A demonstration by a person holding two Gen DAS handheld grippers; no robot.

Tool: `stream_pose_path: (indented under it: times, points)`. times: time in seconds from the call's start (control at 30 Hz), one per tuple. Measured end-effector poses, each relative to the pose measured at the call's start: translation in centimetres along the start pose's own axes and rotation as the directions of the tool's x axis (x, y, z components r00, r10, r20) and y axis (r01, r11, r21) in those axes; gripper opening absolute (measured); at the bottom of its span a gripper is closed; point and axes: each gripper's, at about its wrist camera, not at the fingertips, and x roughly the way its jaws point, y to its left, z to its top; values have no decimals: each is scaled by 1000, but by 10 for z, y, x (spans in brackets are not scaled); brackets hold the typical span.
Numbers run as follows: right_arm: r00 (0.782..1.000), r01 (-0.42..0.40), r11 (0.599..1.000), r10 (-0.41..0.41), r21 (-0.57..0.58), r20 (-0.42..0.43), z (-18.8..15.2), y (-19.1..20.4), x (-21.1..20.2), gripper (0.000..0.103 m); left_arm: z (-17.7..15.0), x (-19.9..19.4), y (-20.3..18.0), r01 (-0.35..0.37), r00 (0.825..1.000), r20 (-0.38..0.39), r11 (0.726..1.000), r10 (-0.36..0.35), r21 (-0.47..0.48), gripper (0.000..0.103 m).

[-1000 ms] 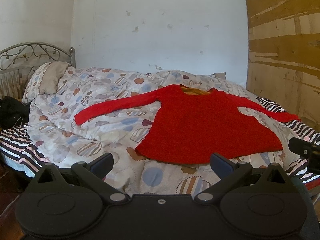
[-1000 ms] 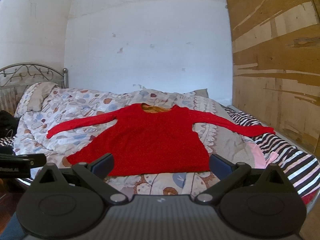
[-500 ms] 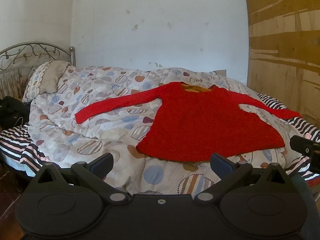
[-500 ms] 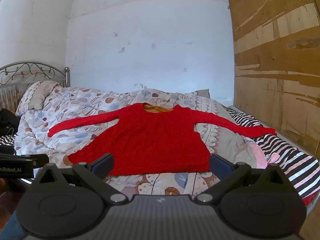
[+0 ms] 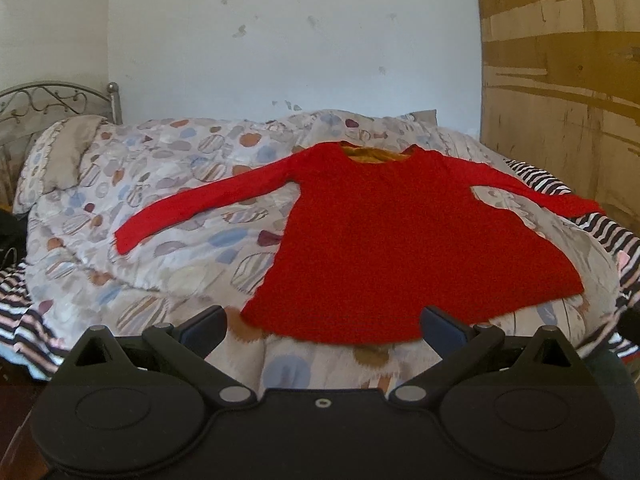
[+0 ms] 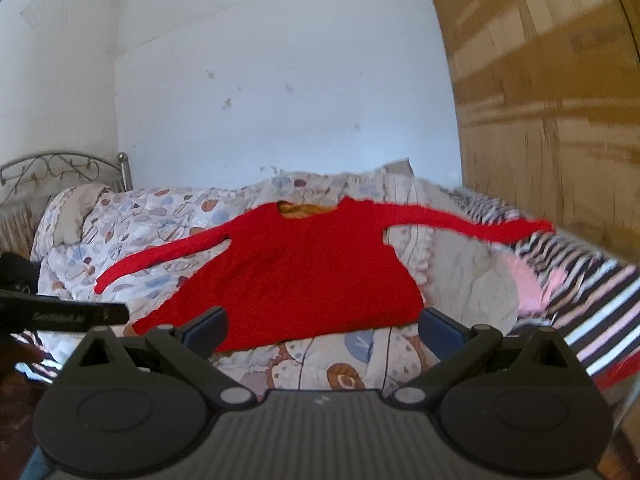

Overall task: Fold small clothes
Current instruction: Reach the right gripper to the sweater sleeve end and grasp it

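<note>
The red top (image 5: 400,248) lies spread flat on the bed, front down or up I cannot say, with both long sleeves stretched straight out to the sides and its flared hem toward the foot of the bed. Its cloth looks soft and slightly nubbly, a plain bright red, and a patch of mustard-yellow lining shows inside the scooped neckline. It rests on a puffy quilt (image 5: 168,200), pale and printed with rounded blobs in blue, rust and striped grey, rumpled into soft ridges. The right sleeve's cuff reaches over onto a black-and-white striped sheet (image 6: 592,280) at the bed's edge. A frilled pillow (image 5: 60,156) leans against a curly wrought-metal headboard (image 5: 48,100) at the left. Behind stands a scuffed white wall, and to the right a rough, scraped wooden panel (image 5: 560,80).

The left gripper (image 5: 323,322) hangs just short of the hem, its dark blue-padded fingers wide apart with nothing between them. The right gripper (image 6: 322,322) sits likewise near the hem's right half, fingers spread and empty; its view is blurred toward the right side. Neither touches the cloth.
</note>
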Motion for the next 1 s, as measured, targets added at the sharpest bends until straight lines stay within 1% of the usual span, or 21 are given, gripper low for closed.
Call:
stream_pose_path:
  times: [0.17, 0.23, 0.33, 0.43, 0.5, 0.6, 0.77, 0.9, 0.97, 1.0]
  points:
    - [999, 35, 999, -35, 10, -8, 15, -19, 22, 103, 29, 42, -7, 7, 1000, -18, 1000, -6, 18, 102]
    - [998, 55, 998, -55, 32, -17, 20, -28, 35, 103, 41, 61, -9, 16, 1000, -24, 1000, -15, 25, 102]
    - [993, 118, 990, -115, 81, -40, 23, -44, 57, 103, 57, 92, -14, 22, 998, -52, 999, -20, 45, 102]
    - [974, 221, 968, -212, 121, -84, 25, -61, 80, 103, 70, 120, -19, 19, 999, -52, 998, -16, 54, 102]
    - [961, 268, 955, -256, 128, -106, 26, -73, 92, 103, 73, 135, -21, 26, 998, -53, 998, -24, 49, 102]
    - [950, 306, 942, -295, 134, -100, 29, -90, 106, 103, 74, 156, -21, 30, 996, -84, 999, -26, 44, 102]
    - [947, 321, 931, -314, 172, -72, 46, -120, 137, 103, 73, 185, -21, 21, 993, -114, 998, -15, 55, 102]
    - [962, 269, 933, -271, 238, -28, 70, -161, 165, 103, 80, 209, -23, 10, 993, -118, 999, -3, 52, 102]
    - [969, 240, 944, -248, 227, 4, 82, -182, 183, 103, 86, 225, -26, -1, 992, -124, 999, 6, 42, 102]
    - [970, 238, 948, -244, 213, 3, 88, -193, 194, 103, 89, 232, -28, -5, 992, -126, 999, 10, 35, 102]
